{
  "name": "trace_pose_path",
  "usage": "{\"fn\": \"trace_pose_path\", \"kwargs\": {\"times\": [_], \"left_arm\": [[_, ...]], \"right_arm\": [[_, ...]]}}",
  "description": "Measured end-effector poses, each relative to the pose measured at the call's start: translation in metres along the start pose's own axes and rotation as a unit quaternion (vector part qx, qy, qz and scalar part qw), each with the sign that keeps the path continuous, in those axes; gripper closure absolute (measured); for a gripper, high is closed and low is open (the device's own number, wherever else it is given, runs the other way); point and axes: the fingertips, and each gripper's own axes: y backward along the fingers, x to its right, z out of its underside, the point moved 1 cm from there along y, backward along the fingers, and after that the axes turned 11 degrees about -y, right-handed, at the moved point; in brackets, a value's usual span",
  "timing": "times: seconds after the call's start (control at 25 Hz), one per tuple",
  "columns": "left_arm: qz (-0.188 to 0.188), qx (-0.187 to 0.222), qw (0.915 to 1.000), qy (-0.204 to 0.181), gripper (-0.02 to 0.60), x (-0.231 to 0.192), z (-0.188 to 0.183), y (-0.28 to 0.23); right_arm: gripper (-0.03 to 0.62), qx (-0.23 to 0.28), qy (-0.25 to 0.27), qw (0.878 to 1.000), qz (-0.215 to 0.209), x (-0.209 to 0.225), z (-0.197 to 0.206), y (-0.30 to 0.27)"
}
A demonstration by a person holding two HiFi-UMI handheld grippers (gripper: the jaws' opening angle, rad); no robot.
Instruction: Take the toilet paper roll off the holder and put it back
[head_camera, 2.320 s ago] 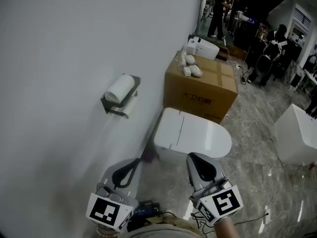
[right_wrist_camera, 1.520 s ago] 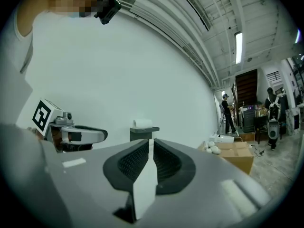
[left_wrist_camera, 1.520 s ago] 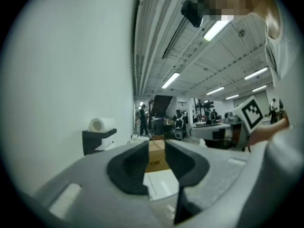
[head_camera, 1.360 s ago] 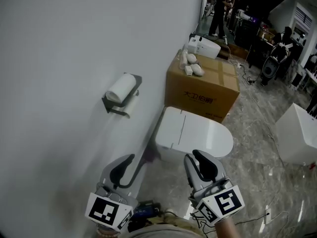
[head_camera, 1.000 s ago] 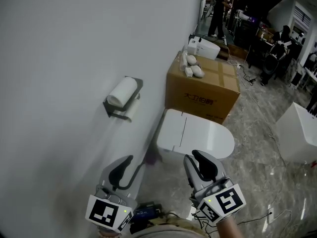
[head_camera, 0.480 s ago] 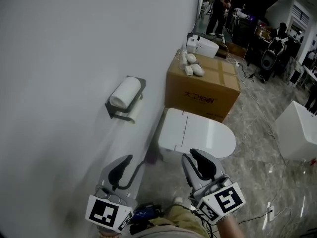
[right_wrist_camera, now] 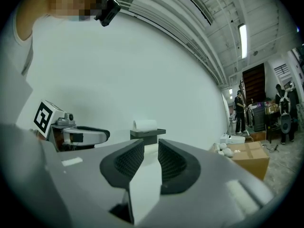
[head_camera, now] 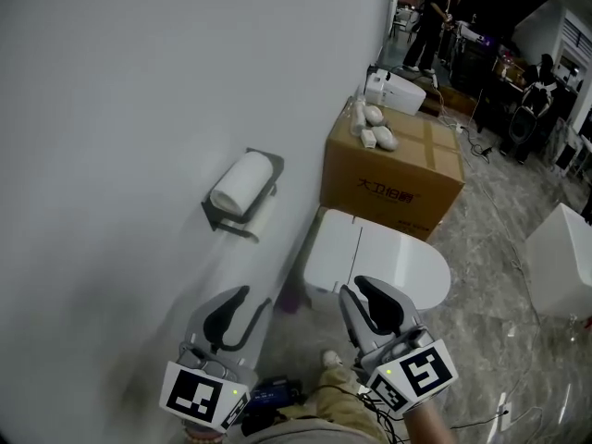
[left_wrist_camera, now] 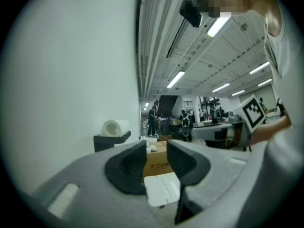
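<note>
A white toilet paper roll (head_camera: 242, 182) lies on a dark grey holder (head_camera: 228, 222) fixed to the white wall, with a sheet hanging below it. Both grippers sit low in the head view, well short of the holder and pointing level. My left gripper (head_camera: 237, 298) is nearest the wall, open, with nothing between its jaws. My right gripper (head_camera: 363, 290) has a narrower gap and is also empty. In the left gripper view the roll (left_wrist_camera: 113, 127) shows up and left of the jaws. Straight ahead in the right gripper view, the roll (right_wrist_camera: 145, 125) rests on the holder (right_wrist_camera: 148, 135).
A white toilet (head_camera: 381, 268) with its lid down stands below and right of the holder. Behind it is a cardboard box (head_camera: 393, 178) with small white items on top. A white block (head_camera: 564, 257) stands at the right. People stand at the back.
Both grippers and the head camera have drifted forward along the wall. The holder and toilet now sit slightly further right in view. A shoe and trouser leg have appeared at the bottom.
</note>
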Motion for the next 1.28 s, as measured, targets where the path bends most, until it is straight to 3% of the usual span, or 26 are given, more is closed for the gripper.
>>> {"fn": "trace_pose_path", "kwargs": {"times": [0.48, 1.28], "left_arm": [[-0.068, -0.018, 0.9974, -0.011, 0.453, -0.032, -0.009, -0.037], [-0.165, -0.06, 0.9844, 0.0, 0.416, -0.099, -0.007, -0.089]], "right_arm": [[0.516, -0.009, 0.003, 0.998, -0.061, 0.033, -0.017, -0.046], [0.516, -0.037, 0.004, 0.99, -0.134, 0.065, -0.034, -0.098]]}}
